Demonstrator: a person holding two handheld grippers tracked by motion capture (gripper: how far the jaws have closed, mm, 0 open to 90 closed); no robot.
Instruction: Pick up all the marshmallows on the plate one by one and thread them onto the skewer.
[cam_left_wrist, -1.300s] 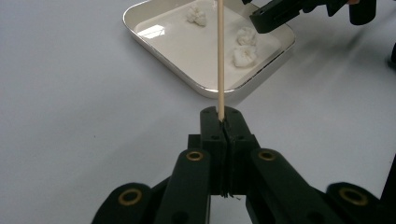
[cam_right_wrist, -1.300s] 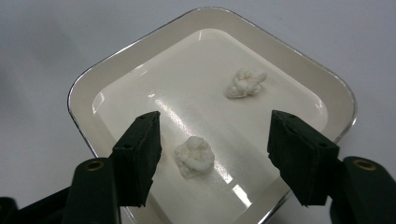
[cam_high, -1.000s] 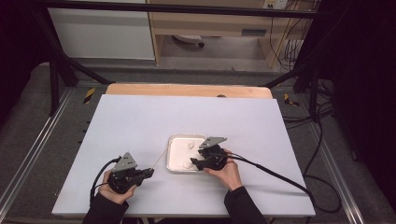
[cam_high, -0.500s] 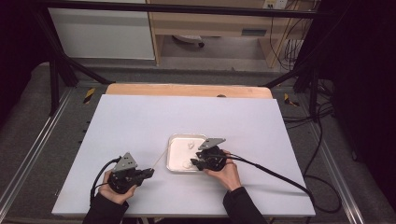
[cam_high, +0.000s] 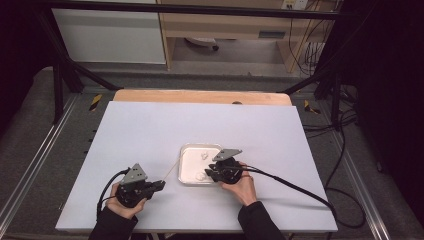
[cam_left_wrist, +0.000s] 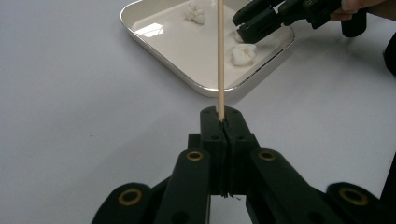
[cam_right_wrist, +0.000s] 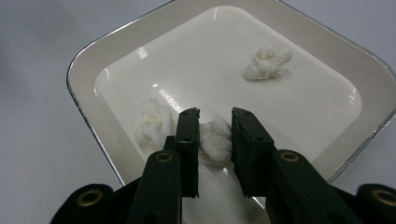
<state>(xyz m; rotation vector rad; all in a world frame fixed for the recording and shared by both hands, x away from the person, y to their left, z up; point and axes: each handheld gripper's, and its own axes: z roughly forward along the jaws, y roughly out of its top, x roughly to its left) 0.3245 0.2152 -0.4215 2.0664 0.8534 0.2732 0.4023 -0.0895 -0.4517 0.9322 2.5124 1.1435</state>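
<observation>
White laminate covers the table (cam_high: 150, 130) in the high view, with a strip of bare wood along its far edge. A shallow, rounded-square white tray (cam_high: 186, 150) sits near the middle of the near half, holding small white cotton-like tufts. The left gripper (cam_high: 159, 185), held in the person's left hand (cam_high: 122, 202), lies low on the table to the left of the tray, and a thin pale wooden stick (cam_high: 171, 170) runs from its fingers up toward the tray's near left corner. The right gripper (cam_high: 209, 175), in the right hand (cam_high: 241, 187), reaches over the tray's right side, its black cable trailing off to the right. From the left gripper view, the two black fingers (cam_left_wrist: 212, 126) are pressed together with the wooden stick (cam_left_wrist: 220, 56) clamped upright between their tips; beyond it lies the tray (cam_left_wrist: 154, 39) with two tufts, and the right gripper (cam_left_wrist: 247, 25) dips into its far side. From the right gripper view, the fingers (cam_right_wrist: 187, 135) straddle one white tuft (cam_right_wrist: 214, 140) on the tray floor near the closer rim (cam_right_wrist: 88, 126); they have just been closing and the pads touch or nearly touch its sides, though a firm squeeze cannot be told. A second tuft (cam_right_wrist: 152, 121) lies just left of it, and a third (cam_right_wrist: 268, 61) sits well apart toward the far corner.
</observation>
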